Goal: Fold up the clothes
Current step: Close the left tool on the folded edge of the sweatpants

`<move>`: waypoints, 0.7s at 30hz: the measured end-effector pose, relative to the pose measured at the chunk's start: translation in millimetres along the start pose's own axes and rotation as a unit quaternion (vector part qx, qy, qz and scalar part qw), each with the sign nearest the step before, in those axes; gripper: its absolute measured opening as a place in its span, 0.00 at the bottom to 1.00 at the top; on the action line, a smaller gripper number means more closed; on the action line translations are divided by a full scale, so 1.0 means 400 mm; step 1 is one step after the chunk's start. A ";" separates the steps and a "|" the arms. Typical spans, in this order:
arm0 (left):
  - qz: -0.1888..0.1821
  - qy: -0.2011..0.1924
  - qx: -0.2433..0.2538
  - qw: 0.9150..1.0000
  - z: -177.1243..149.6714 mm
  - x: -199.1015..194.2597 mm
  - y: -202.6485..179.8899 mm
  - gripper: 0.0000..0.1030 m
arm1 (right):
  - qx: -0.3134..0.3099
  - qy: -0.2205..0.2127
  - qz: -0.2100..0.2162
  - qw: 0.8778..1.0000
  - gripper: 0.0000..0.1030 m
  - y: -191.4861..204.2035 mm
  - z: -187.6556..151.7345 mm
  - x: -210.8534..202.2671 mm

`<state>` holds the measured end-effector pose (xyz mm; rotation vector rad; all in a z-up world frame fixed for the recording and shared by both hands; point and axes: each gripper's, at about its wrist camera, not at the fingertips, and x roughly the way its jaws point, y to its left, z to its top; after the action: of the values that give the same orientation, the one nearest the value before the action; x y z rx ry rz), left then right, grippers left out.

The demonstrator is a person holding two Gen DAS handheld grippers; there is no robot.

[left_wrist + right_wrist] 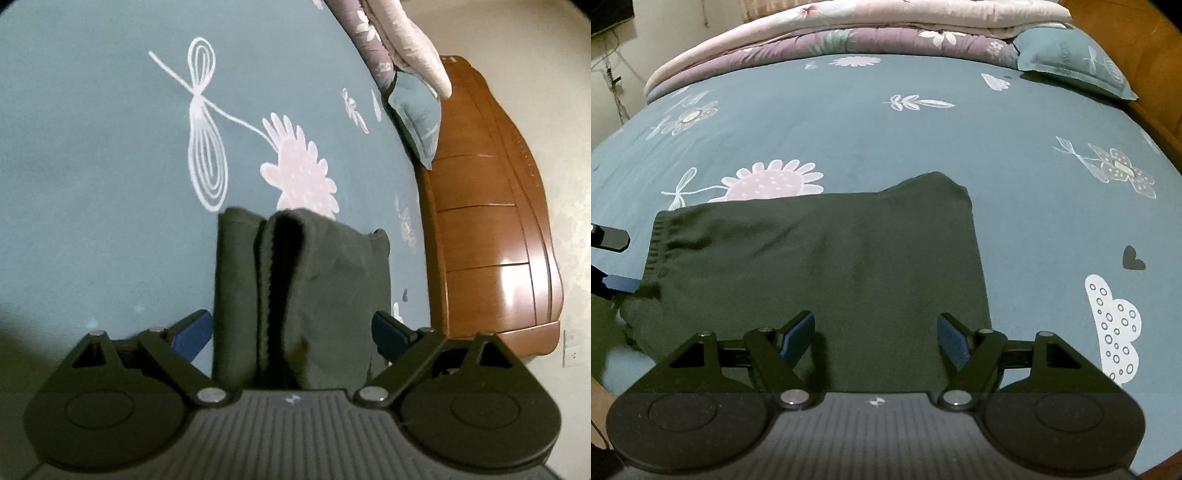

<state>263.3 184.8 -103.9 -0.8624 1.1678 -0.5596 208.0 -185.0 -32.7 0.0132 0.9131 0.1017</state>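
I had a gripper in each hand over the bed, and the dark green garment (820,266) lay folded on the teal bedsheet (923,140), near the edge closest to me. Through the right wrist camera it showed as a broad, roughly rectangular slab, with a ribbed band along its left end and a raised corner at the far right.

My right gripper (875,341) hovered at the near edge of the garment with its jaws spread wide. The blue pads (798,338) stood on either side of a stretch of cloth, and nothing was pinched between them. At the far left of that same view, part of my left gripper (613,258) was just visible by the ribbed end; I could not tell whether it touched the cloth.

From the left wrist camera I was looking along the garment (314,280) end-on. Its stacked layers rose between the fingers, with a dark fold gap running down the middle. My left gripper (291,332) also had its jaws apart, one blue pad (192,334) on each side of the bundle, close to the cloth but not clamped on it.

The sheet carried a pink flower print (299,177) and a white dragonfly outline (203,129) just beyond the garment. A teal pillow (1075,62) and a folded floral quilt (857,33) lay at the far side of the bed. A wooden headboard (495,206) ran along the right side of the left wrist view.
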 end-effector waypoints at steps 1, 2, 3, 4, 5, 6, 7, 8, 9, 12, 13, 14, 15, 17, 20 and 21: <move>-0.004 0.001 0.000 1.000 0.007 0.006 -0.003 0.93 | 0.000 -0.001 -0.001 1.000 0.75 0.002 0.002 0.000; -0.008 0.004 0.002 1.000 0.012 0.012 -0.006 0.95 | 0.000 -0.002 -0.002 1.000 0.75 0.003 0.004 0.000; -0.009 0.007 0.008 1.000 0.016 0.014 -0.010 0.96 | 0.000 -0.003 -0.003 1.000 0.75 0.005 0.006 0.000; -0.008 0.008 0.014 1.000 0.018 0.020 -0.017 0.96 | 0.001 -0.002 -0.003 1.000 0.75 0.006 0.007 0.001; -0.007 0.008 0.019 1.000 0.020 0.025 -0.023 0.97 | 0.002 -0.002 -0.003 1.000 0.75 0.006 0.007 0.002; -0.007 0.008 0.022 1.000 0.019 0.025 -0.025 0.98 | 0.003 -0.001 -0.002 1.000 0.75 0.007 0.008 0.003; -0.007 0.007 0.024 1.000 0.017 0.025 -0.028 0.98 | 0.003 0.000 -0.003 1.000 0.75 0.008 0.008 0.002; -0.008 0.005 0.025 1.000 0.011 0.022 -0.028 0.98 | 0.002 0.001 -0.004 1.000 0.75 0.008 0.007 0.001; -0.012 0.005 0.022 1.000 0.001 0.017 -0.026 0.98 | 0.002 0.002 -0.005 1.000 0.75 0.009 0.007 -0.001; -0.035 0.010 0.009 0.999 -0.033 0.007 -0.011 0.99 | 0.000 0.006 -0.008 1.000 0.75 0.012 0.006 -0.005; -0.039 0.012 0.007 0.999 -0.038 0.006 -0.008 0.99 | 0.000 0.007 -0.009 1.000 0.75 0.013 0.005 -0.007; -0.043 0.014 0.006 0.999 -0.043 0.004 -0.005 0.99 | 0.003 0.006 -0.011 1.000 0.75 0.010 0.005 -0.012; -0.046 0.016 0.005 0.999 -0.043 0.006 -0.005 0.99 | 0.009 0.005 -0.011 1.000 0.75 0.005 0.006 -0.016; -0.047 0.023 0.010 0.999 -0.024 0.021 -0.016 0.99 | 0.023 0.003 -0.011 1.000 0.75 -0.006 0.007 -0.025; -0.045 0.023 0.025 0.998 0.019 0.055 -0.042 0.99 | 0.056 -0.002 0.004 0.998 0.75 -0.025 0.010 -0.035; -0.040 0.026 0.030 0.998 0.027 0.065 -0.050 0.99 | 0.067 -0.004 0.013 0.998 0.75 -0.031 0.011 -0.038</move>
<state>282.8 156.6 -100.2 -0.8499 1.1603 -0.6835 203.3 -198.5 -18.5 0.1491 0.9099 0.0639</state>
